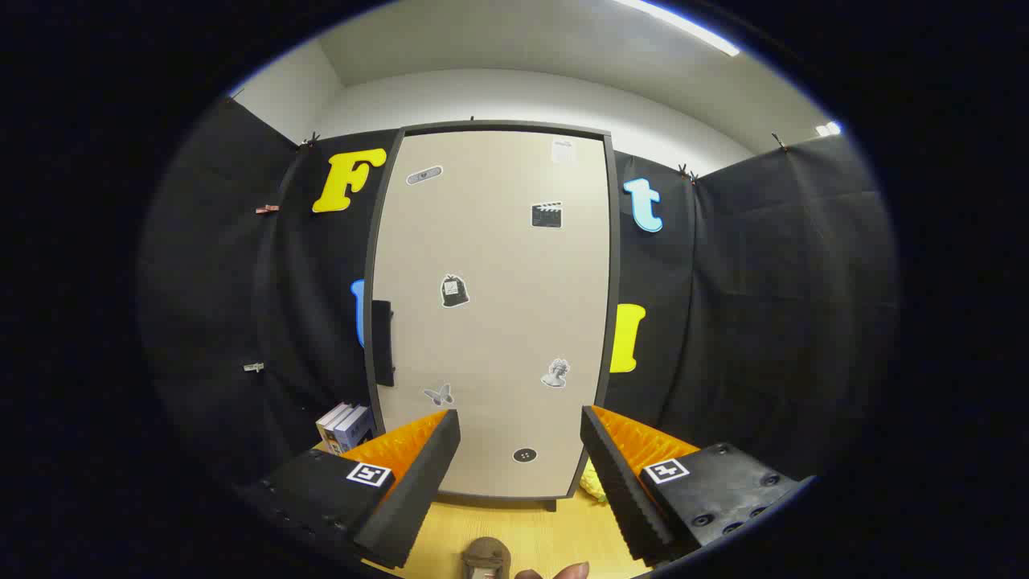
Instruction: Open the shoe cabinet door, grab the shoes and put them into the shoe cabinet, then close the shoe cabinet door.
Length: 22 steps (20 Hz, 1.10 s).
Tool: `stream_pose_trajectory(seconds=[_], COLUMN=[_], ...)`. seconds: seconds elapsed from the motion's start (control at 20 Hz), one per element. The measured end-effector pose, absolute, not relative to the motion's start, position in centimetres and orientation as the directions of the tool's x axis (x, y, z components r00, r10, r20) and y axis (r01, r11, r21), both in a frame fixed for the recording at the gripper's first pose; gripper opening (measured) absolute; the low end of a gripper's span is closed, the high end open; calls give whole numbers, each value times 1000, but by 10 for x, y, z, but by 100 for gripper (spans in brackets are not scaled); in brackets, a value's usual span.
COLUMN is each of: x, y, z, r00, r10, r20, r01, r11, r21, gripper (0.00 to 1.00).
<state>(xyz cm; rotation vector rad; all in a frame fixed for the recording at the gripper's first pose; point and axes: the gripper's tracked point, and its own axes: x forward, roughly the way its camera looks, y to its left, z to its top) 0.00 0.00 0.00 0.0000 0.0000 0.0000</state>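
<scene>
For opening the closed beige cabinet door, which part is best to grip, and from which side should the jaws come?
Grip the dark rectangular handle at mid-height on the left edge of the beige shoe cabinet door. It stands out as a vertical bar, so probably come straight from the front with the jaws closing sideways across it. The gripper is open and holds nothing, well short of the door.

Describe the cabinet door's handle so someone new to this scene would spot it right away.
Beyond the open gripper stands the shut, pale shoe cabinet door. The handle is the dark upright bar at mid-height on the door's left edge. The stickers are small pictures; it alone is a plain block.
</scene>
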Motion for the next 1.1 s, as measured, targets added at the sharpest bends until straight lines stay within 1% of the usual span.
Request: stream_pose_trajectory(seconds=[0.5, 0.9, 1.1], x=[-6, -8, -7], y=[-2, 4, 18], z=[-5, -7, -1], r00=[999, 999, 999], r10=[-36, -34, -9], r20=[-29, -38, -33], r01=[37, 36, 11], r11=[999, 998, 999], r21=[36, 54, 49], gripper=[98, 98, 98])
